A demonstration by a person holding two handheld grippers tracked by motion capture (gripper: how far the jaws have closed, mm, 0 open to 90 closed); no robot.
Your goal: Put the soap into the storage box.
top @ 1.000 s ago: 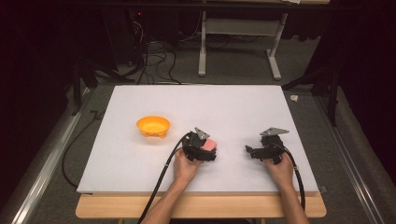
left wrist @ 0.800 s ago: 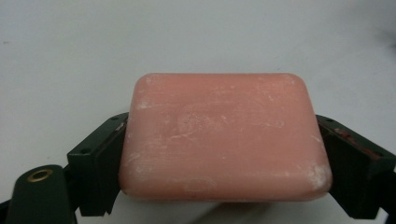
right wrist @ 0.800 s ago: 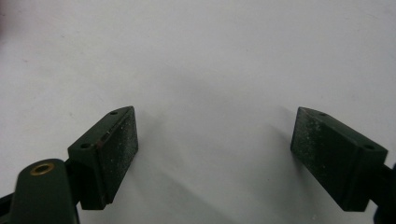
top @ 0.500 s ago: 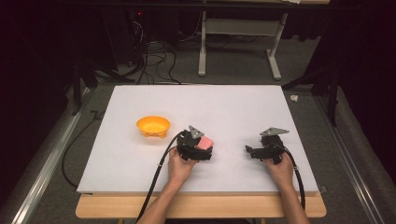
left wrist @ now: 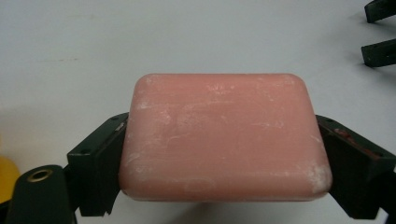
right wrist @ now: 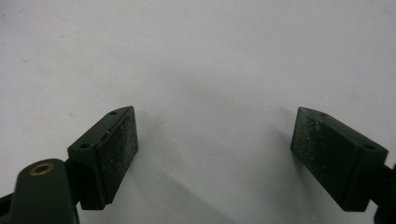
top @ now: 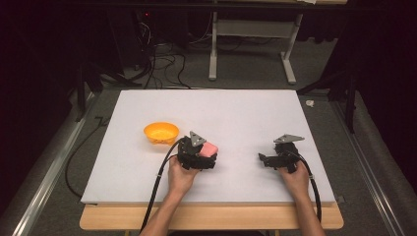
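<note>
Soap (left wrist: 224, 140) in left tool (top: 209, 156) nearer bowl (top: 161, 132).

white table (top: 236, 113), orange bowl (top: 161, 132)

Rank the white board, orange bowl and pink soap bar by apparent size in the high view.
1. White board, by far the largest.
2. Orange bowl.
3. Pink soap bar, smallest, though the left tool hides part of it, so its full extent is unsure.
</note>
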